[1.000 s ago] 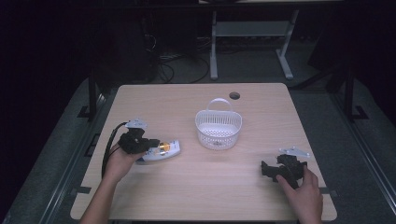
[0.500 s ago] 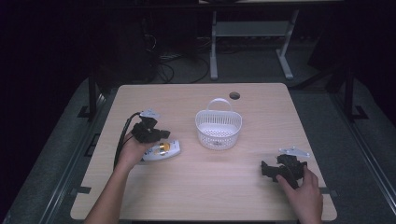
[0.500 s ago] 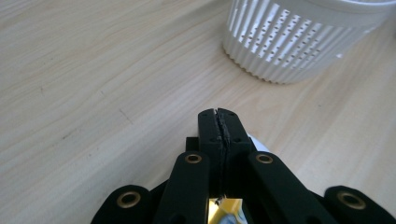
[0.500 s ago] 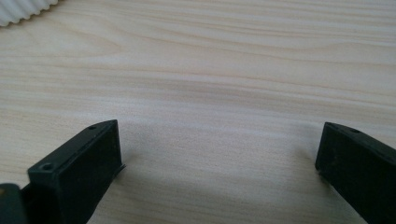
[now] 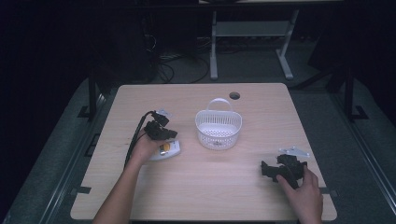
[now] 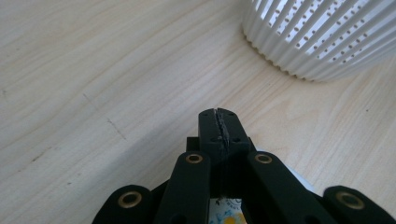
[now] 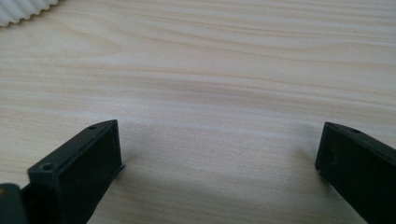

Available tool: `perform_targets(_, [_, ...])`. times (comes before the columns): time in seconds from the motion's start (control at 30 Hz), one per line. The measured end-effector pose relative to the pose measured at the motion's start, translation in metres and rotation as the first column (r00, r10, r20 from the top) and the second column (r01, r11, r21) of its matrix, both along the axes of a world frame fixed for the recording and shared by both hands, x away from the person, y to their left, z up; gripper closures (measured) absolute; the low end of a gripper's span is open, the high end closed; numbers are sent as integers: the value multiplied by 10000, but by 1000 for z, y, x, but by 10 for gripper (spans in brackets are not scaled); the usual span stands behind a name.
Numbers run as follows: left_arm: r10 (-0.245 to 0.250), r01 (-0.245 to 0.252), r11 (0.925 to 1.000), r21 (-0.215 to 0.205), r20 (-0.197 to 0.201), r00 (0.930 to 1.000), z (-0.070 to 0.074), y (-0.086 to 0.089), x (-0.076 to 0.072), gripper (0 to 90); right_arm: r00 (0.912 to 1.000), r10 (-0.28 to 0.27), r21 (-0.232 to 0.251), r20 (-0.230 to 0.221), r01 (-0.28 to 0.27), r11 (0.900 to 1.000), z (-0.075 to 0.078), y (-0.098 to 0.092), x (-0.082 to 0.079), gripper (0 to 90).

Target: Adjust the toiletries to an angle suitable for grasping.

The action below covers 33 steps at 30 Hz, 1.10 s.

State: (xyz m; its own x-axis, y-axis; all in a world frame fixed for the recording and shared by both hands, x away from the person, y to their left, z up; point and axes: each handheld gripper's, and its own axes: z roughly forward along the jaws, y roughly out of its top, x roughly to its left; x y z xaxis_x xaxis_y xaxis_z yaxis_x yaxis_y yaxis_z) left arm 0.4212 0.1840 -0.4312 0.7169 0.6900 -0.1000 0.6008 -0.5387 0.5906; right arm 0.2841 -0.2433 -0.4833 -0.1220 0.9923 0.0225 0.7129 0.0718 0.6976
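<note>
A white slotted plastic basket [image 5: 218, 127] with a handle stands at mid-table, empty as far as I can see; its wall [image 6: 327, 37] fills the upper right of the left gripper view. My left gripper [image 5: 171, 134] hovers left of the basket, jaws pressed together [image 6: 219, 122] and pointing at it. Under it a small white packet with yellow print [image 5: 167, 150] lies on the table, and its edge [image 6: 229, 212] peeks out below the jaws. Low over the wood near the front right, my right gripper [image 5: 265, 169] stands wide open [image 7: 219, 149], nothing between its fingers.
The light wooden table [image 5: 210, 191] has a round cable hole [image 5: 234, 95] at its far edge. A corner of the basket [image 7: 23, 9] shows at the top left of the right gripper view. Dark floor, cables and a metal stand lie beyond the table.
My left gripper has moved forward and to the right, over the white packet and closer to the basket. The right gripper has stayed where it was.
</note>
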Motion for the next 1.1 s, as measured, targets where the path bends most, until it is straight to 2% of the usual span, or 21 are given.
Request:
perform_targets(0.37, [-187,189,9998,82,-177,9997,-3,-2,-4,900,10000,-2,1,-2,2,10000,0,0,0,0])
perform_targets(0.47, [-341,348,9991,251,-263,9991,-5,-5,-8,900,10000,-1,0,0,1,10000,0,0,0,0])
perform_targets(0.63, [-551,558,9982,206,-318,9980,-8,-9,-17,900,10000,-1,0,0,1,10000,0,0,0,0])
perform_targets(0.8, [-759,769,9965,334,-298,9967,-10,-13,-28,900,10000,-2,1,-1,2,10000,0,0,0,0])
perform_targets(1.1, [-1059,1068,9939,291,-284,9940,-4,-15,-44,900,10000,0,0,1,0,10000,0,0,0,0])
